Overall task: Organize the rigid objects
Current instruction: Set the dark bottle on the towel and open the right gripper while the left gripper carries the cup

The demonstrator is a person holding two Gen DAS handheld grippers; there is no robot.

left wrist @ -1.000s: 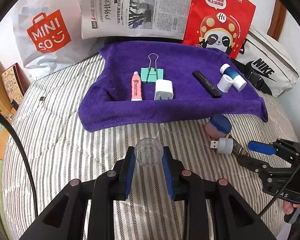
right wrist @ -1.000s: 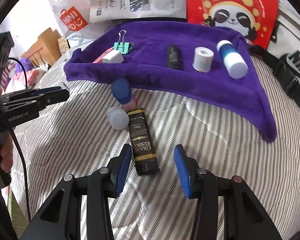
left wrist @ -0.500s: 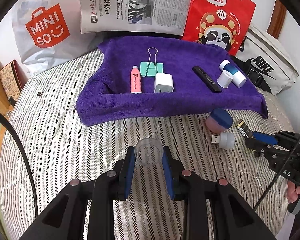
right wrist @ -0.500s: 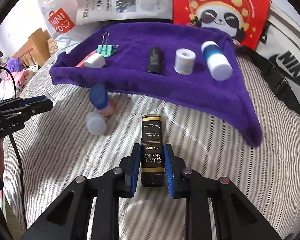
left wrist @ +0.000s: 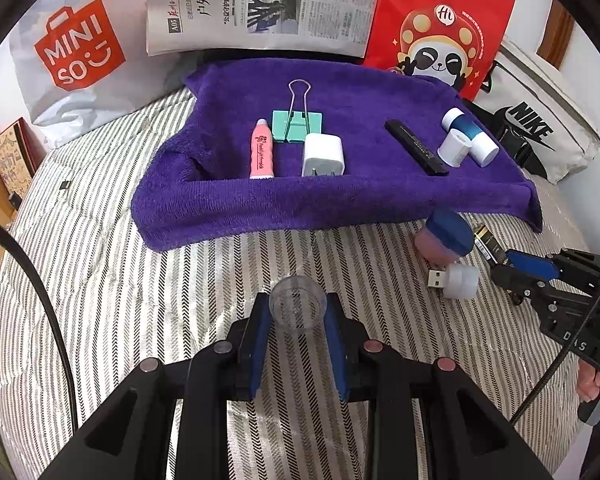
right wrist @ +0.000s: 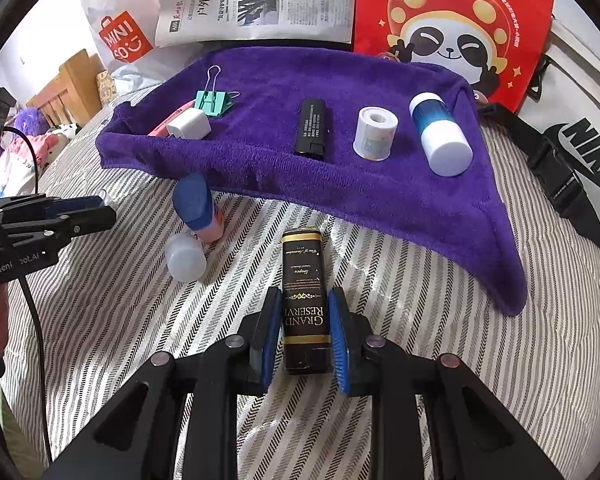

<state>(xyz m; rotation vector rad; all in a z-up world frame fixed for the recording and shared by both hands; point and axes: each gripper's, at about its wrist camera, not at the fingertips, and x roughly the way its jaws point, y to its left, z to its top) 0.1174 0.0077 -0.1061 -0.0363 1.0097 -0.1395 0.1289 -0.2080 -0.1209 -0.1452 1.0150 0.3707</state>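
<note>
Gripping black box (right wrist: pixel 303 300) in right gripper (right wrist: pixel 304 334), left gripper (left wrist: pixel 297 320) clamps clear cup (left wrist: pixel 298 307) (slick); either may slip over towel (right wrist: pixel 380 184).

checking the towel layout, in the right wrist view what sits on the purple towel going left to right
pink tube → white charger → green binder clip → black stick → white tape roll → blue and white bottle

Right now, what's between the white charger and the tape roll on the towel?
Only the black bar lies between the white charger and the tape roll on the purple towel, clearest in the right wrist view.
</note>
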